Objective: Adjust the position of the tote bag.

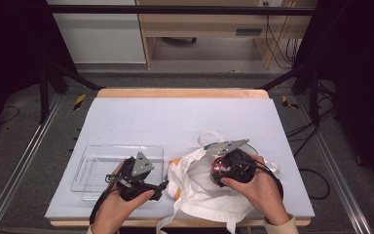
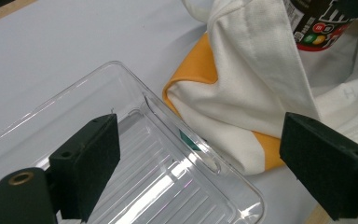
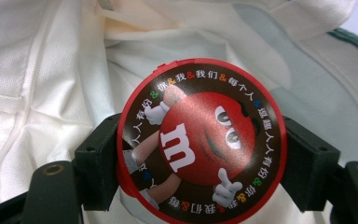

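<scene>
The table [image 1: 141, 122] is a wide flat board under a smooth pale grey mat, with a wooden edge showing at the far side. On its near right part lies the bag [image 1: 202, 187], soft white cloth, crumpled and folded open, with long white straps trailing off the near edge and an orange panel at its left corner. Just left of the bag sits the tray [image 1: 95, 163], a shallow rectangle of clear hard plastic with rounded corners and a ribbed floor; in the left gripper view its near corner lies right beside the orange fold, though whether they touch I cannot tell.

The right gripper [image 3: 200, 156] hangs over the middle of the bag with the cloth close around it on every side. Its two black padded jaws stand wide and press on opposite sides of the tin [image 3: 200, 140], a round candy container with a red rim and a glossy dark lid showing a red cartoon figure with a white "m". The tin is gripped above the bag's white folds.

The left gripper [image 2: 198, 163] hovers over the tray's right end, jaws spread wide with nothing between them; the tray's rim and the bag's corner lie beyond them.
</scene>
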{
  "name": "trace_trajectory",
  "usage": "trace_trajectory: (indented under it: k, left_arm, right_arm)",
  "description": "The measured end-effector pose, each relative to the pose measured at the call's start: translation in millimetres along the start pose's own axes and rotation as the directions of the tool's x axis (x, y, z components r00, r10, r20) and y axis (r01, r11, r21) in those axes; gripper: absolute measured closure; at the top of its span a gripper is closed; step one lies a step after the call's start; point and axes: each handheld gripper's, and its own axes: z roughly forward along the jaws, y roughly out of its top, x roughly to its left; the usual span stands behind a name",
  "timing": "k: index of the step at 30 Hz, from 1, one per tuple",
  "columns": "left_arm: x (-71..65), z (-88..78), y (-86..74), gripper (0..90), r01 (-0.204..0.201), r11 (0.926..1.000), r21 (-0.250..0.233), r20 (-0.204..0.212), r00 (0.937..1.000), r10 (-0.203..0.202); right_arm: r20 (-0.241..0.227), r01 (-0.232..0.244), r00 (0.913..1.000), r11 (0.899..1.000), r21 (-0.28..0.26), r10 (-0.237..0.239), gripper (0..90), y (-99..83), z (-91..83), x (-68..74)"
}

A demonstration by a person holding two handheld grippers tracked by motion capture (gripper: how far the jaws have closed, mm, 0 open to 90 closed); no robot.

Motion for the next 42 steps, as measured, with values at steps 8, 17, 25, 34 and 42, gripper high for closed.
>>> trace_trajectory:
  k: [8,17,25,34,42]
  left_arm:
    - [7.8,2.0,-4.6,10.9,0.022,0.9997,0.007,-0.016,0.9996,-0.022]
    - [15.4,1.8,-8.0,10.8,0.040,0.9992,0.010,-0.028,0.9988,-0.039]
    - [29.3,-4.1,-11.2,10.6,0.068,0.9977,0.005,-0.048,0.9965,-0.068]
    - [47.2,-14.3,-15.3,10.6,0.091,0.9959,-0.001,-0.076,0.9930,-0.090]
    - [65.2,-23.2,-20.9,10.6,0.131,0.9911,-0.023,-0.091,0.9870,-0.133]
  right_arm:
    - [0.009,0.010,0.9999,1.000,-0.007,-0.010,25.7,2.1,-4.3,-0.4]
    - [0.011,0.014,0.9998,1.000,-0.012,-0.014,25.7,3.5,-6.7,1.5]
    - [0.009,0.022,0.9997,0.999,-0.040,-0.021,25.7,5.5,-16.5,3.9]
    - [0.023,0.037,0.9991,0.996,-0.075,-0.036,25.7,8.9,-29.5,8.4]
    - [0.012,0.047,0.9989,0.995,-0.083,-0.046,25.7,15.3,-38.5,8.1]
